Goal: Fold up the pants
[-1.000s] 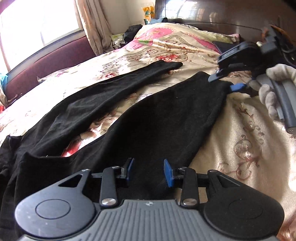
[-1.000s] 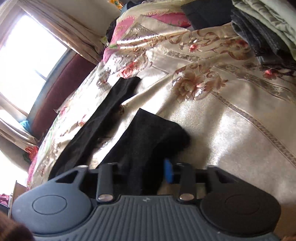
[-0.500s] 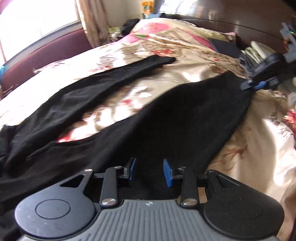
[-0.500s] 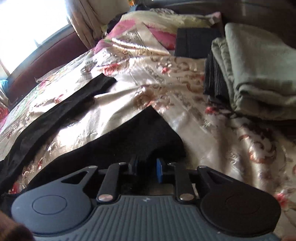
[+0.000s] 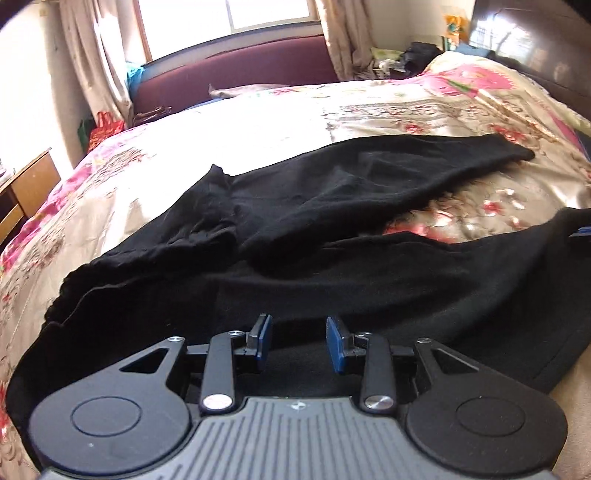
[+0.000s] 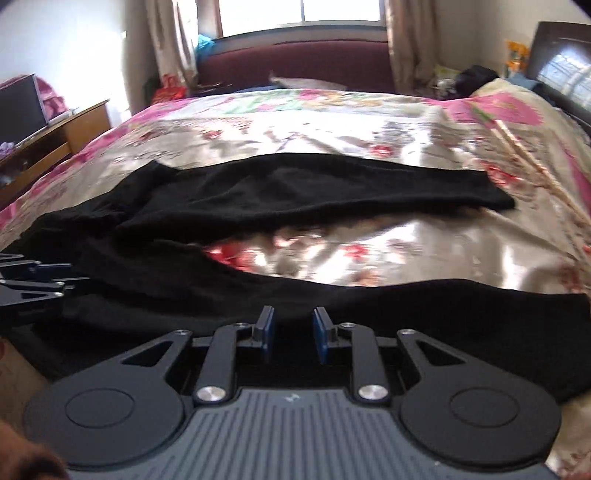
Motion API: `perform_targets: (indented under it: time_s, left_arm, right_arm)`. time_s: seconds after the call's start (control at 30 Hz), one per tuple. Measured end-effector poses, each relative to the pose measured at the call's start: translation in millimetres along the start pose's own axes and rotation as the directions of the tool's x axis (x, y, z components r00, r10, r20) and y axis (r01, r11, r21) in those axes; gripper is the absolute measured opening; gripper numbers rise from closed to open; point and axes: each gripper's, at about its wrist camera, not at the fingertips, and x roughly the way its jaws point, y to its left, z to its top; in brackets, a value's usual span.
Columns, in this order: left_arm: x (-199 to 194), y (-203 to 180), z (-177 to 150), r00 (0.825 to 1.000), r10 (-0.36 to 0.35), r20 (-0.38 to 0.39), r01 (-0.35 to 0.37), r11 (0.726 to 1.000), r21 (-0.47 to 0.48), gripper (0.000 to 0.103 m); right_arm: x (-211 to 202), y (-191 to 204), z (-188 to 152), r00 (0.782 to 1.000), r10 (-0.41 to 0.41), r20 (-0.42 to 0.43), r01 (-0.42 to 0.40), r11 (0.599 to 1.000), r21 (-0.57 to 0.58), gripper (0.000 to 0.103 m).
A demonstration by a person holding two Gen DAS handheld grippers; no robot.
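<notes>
Pants (image 5: 332, 229) sprawl across bedspread (image 5: 258, 125); near leg edge seemingly gripped by both tongs; far side bare.

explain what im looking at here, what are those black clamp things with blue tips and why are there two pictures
No robot here: a person holds a handheld two-finger gripper in each hand, and each carries a wide-angle camera looking along its fingers. So one picture is from the left gripper, the other from the right gripper. The blue tips are the rubber pads that pinch things.

On the bed, over a floral bedspread, lie black pants with the two legs spread apart, not yet folded. Both grippers sit over the near leg. Their pads stand apart with dark cloth below them; I cannot tell whether either is pinching it. The left gripper also shows at the left edge of the right camera's picture. Behind the bed is a window.
</notes>
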Motion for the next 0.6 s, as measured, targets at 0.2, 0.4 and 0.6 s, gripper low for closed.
perform_targets:
  time_s: [0.2,0.4,0.6]
  left_arm:
    - [19.5,22.6,-0.4,0.999,0.033,-0.035,-0.032,0.999,0.011,0.048]
    - [39.8,33.5,5.9,0.999,0.029,-0.027,-0.027,0.998,0.052,0.049]
    - [66.0,48.9,26.1,0.994,0.111,0.015,-0.112,0.985,0.131,0.053]
  right_arm:
    - [41.9,70.1,20.9,0.994,0.096,-0.056,-0.102,0.986,-0.129,0.024]
    - [72.1,90.6,40.8,0.991,0.121,-0.064,-0.131,0.975,-0.178,0.025]
    - [108.0,86.7,61.3,0.991,0.117,-0.072,-0.130,0.968,-0.215,0.028]
